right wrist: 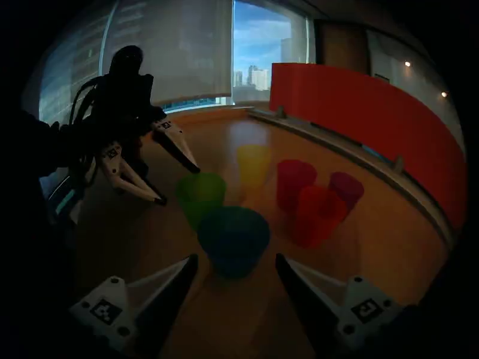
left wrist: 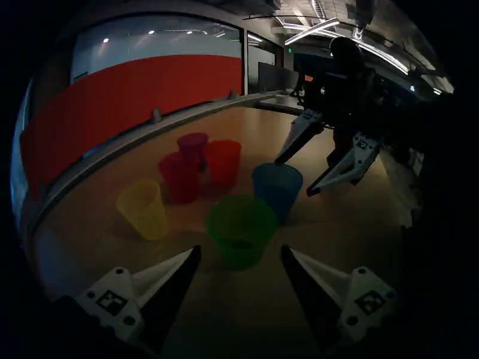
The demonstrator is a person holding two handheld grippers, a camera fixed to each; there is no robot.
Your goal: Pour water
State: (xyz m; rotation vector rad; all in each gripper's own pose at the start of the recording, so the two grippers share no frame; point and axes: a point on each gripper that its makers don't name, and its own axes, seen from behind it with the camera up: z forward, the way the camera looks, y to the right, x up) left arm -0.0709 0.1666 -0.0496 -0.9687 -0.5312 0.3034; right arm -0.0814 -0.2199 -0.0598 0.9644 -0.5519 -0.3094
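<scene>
Because pouring means lifting one cup over another, I hold my left gripper (left wrist: 239,248) low and level, its jaws spread wide, with the green cup (left wrist: 241,230) just ahead of the tips and untouched. My right gripper (right wrist: 235,256) faces the blue cup (right wrist: 233,239) from the opposite side, jaws equally wide and empty. Both cups stand upright and close together on the tabletop (left wrist: 335,233). The yellow cup (left wrist: 143,209), red cups (left wrist: 179,176) and a magenta cup (left wrist: 193,146) are clustered beyond them. In this dim light I cannot tell whether either cup holds water. I judge the next step to be a gentle close on one cup, since thin plastic walls would likely flex.
</scene>
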